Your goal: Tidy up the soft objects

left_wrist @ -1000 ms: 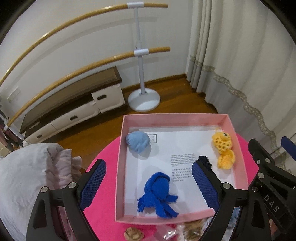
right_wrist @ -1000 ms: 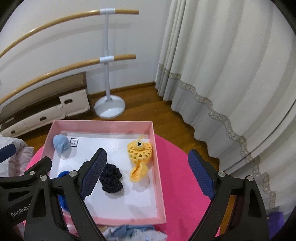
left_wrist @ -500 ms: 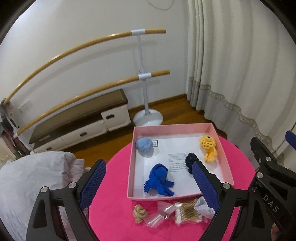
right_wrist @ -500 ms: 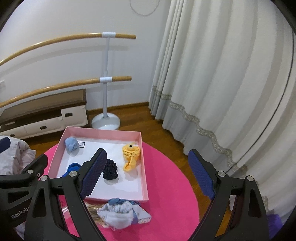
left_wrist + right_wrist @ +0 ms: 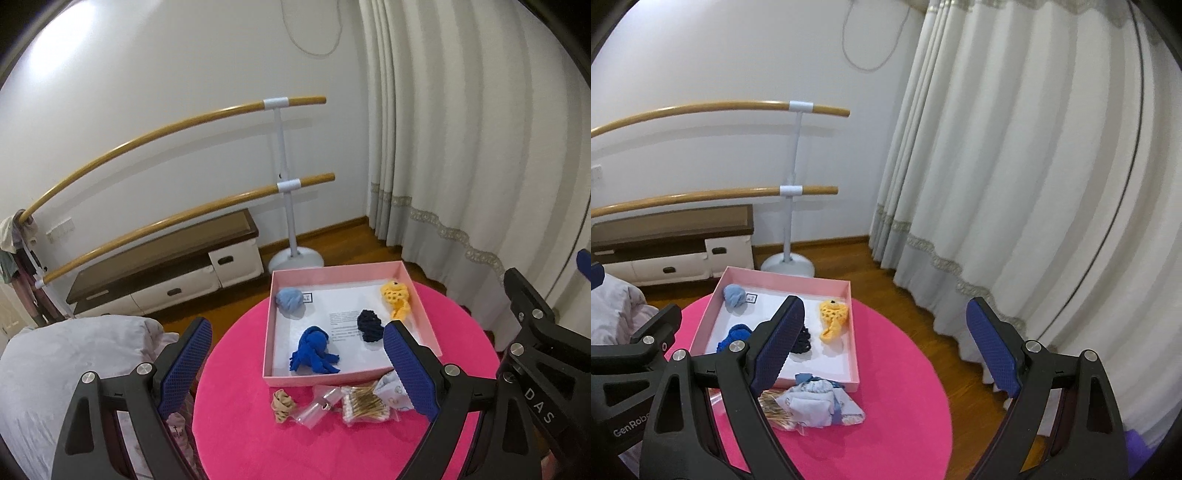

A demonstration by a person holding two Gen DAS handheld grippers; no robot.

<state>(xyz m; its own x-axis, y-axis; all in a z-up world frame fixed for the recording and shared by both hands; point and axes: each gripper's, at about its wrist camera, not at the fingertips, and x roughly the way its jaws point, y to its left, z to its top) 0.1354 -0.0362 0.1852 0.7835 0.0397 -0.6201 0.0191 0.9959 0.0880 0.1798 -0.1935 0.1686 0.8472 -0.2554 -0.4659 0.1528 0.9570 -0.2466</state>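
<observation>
Both grippers have drawn back and up from the shallow pink cardboard box [image 5: 347, 378], which looks smaller now. Left gripper [image 5: 297, 363] and right gripper [image 5: 884, 345] hang with jaws wide apart, holding nothing. On the round pink counter [image 5: 905, 406], against the box's near wall, lies a crumpled pale blue cloth bundle [image 5: 816, 404]. It looks light and limp; I'd pinch its bunched middle, not a loose edge.
</observation>
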